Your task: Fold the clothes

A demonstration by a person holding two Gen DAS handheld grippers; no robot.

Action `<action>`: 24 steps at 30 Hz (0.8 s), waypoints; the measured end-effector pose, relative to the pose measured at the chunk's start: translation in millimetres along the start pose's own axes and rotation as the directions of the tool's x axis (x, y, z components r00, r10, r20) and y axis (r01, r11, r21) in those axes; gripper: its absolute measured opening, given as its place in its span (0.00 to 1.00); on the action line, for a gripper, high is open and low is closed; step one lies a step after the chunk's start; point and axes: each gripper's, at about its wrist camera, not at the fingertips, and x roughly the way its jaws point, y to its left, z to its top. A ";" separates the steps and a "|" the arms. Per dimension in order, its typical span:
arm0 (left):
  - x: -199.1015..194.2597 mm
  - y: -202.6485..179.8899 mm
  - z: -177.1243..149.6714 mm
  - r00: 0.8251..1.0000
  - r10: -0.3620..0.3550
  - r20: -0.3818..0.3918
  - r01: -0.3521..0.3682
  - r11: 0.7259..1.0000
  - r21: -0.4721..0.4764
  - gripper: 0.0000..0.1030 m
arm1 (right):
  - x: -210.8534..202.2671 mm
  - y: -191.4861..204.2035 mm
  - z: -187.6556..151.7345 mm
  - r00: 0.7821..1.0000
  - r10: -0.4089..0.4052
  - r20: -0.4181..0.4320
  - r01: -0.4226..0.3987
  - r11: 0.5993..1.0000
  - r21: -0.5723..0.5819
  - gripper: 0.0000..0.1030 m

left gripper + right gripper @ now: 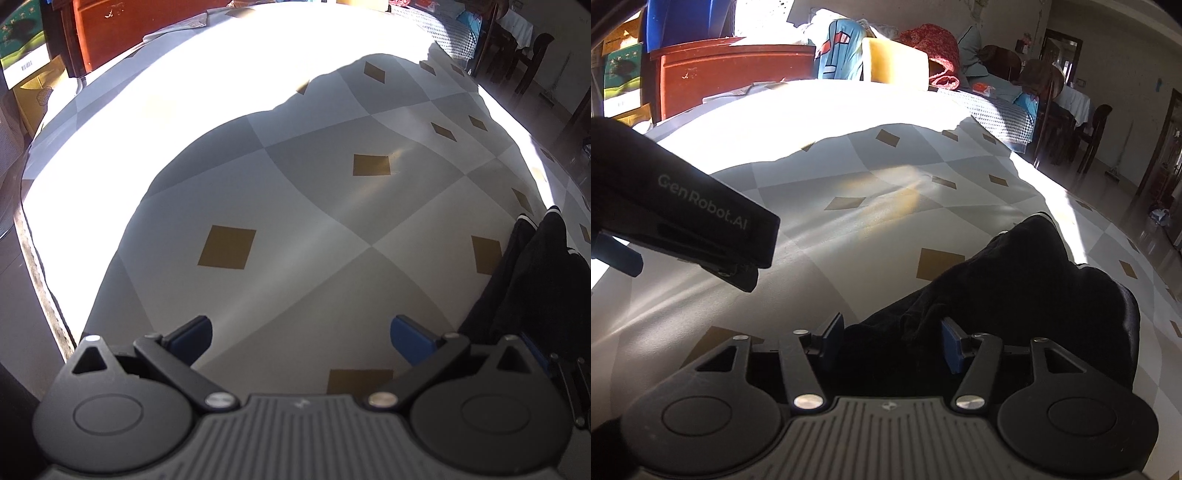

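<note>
A black garment lies crumpled on a bed sheet checked in grey and white with tan diamonds. My right gripper stands over the garment's near end. Black cloth lies between its blue pads, and the inner face of the right pad shows bare, so the jaws stand apart. My left gripper is open over bare sheet with nothing between its fingers. The garment is at its right. The left gripper's black housing hangs at the left of the right wrist view.
A red-brown wooden cabinet stands behind the bed. Beside it are piled clothes and a yellow cushion. A checked blanket covers the far right corner, with dark chairs beyond. The bed's left edge drops to the floor.
</note>
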 end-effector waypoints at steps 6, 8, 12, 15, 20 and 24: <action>-1.3 -1.2 -1.2 1.000 -0.002 0.005 0.002 1.000 0.000 1.00 | -21.4 -8.8 6.7 1.000 0.004 -0.012 -0.004 1.000 0.012 0.54; 0.0 -3.6 -3.3 1.000 -0.019 -0.008 0.019 1.000 0.015 1.00 | -31.3 -14.3 7.8 1.000 -0.008 -0.015 0.009 1.000 0.019 0.54; 2.7 -10.9 -10.3 0.998 -0.053 -0.038 0.056 0.996 0.066 1.00 | -51.2 -28.2 6.3 0.999 -0.039 -0.027 0.041 0.997 0.059 0.54; 2.3 -18.6 -17.5 0.998 -0.056 -0.040 0.060 0.990 0.127 1.00 | -63.3 -37.5 1.7 0.996 -0.066 -0.051 0.071 0.993 0.097 0.54; 2.7 -30.9 -30.8 0.996 -0.072 -0.060 0.083 0.970 0.227 1.00 | -82.3 -51.9 -13.8 0.993 -0.070 -0.096 0.089 0.973 0.212 0.54; 3.4 -38.9 -44.0 0.993 -0.075 -0.086 0.098 0.949 0.299 1.00 | -90.6 -55.3 -27.4 0.990 -0.054 -0.132 0.092 0.950 0.297 0.54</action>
